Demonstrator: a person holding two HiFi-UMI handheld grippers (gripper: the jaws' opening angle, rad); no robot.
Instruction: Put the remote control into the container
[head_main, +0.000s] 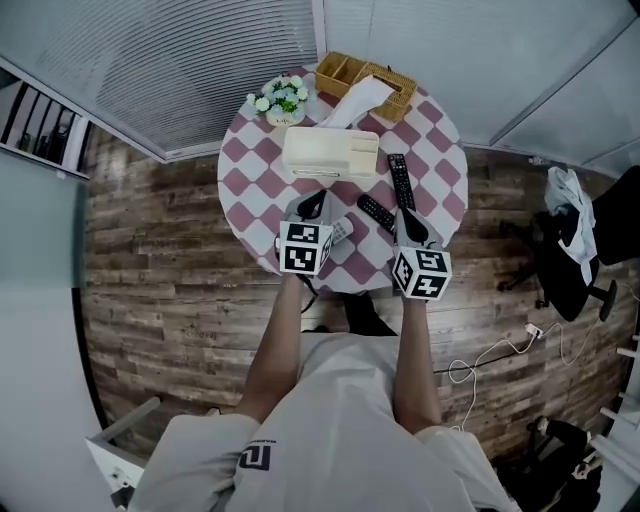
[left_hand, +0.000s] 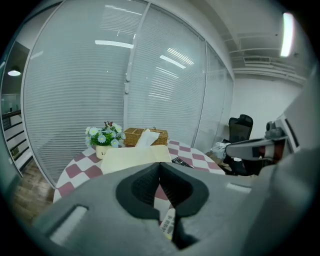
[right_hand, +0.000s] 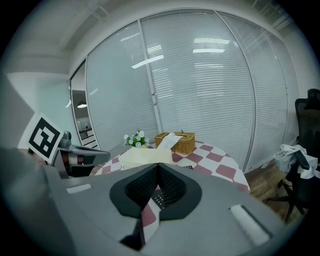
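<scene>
A round table (head_main: 440, 150) with a pink-and-white checked cloth carries a cream box-shaped container (head_main: 330, 152). Two black remote controls (head_main: 400, 180) (head_main: 376, 212) lie to its right and front right. A light grey remote (head_main: 341, 232) peeks out beside my left gripper (head_main: 312, 202), which hovers shut and empty near the table's front edge. My right gripper (head_main: 406, 214) is also shut and empty, over the near end of the black remotes. In the left gripper view the jaws (left_hand: 160, 167) meet, with the light remote (left_hand: 168, 223) below and the container (left_hand: 137, 158) ahead. In the right gripper view the shut gripper (right_hand: 159, 170) points at the container (right_hand: 145, 157).
At the table's far side stand a pot of flowers (head_main: 282, 98) and wicker baskets (head_main: 340, 72), one holding tissues (head_main: 385, 92). A black office chair (head_main: 575, 240) with cloth on it stands to the right. Cables (head_main: 500, 350) lie on the wooden floor. Glass walls with blinds stand behind the table.
</scene>
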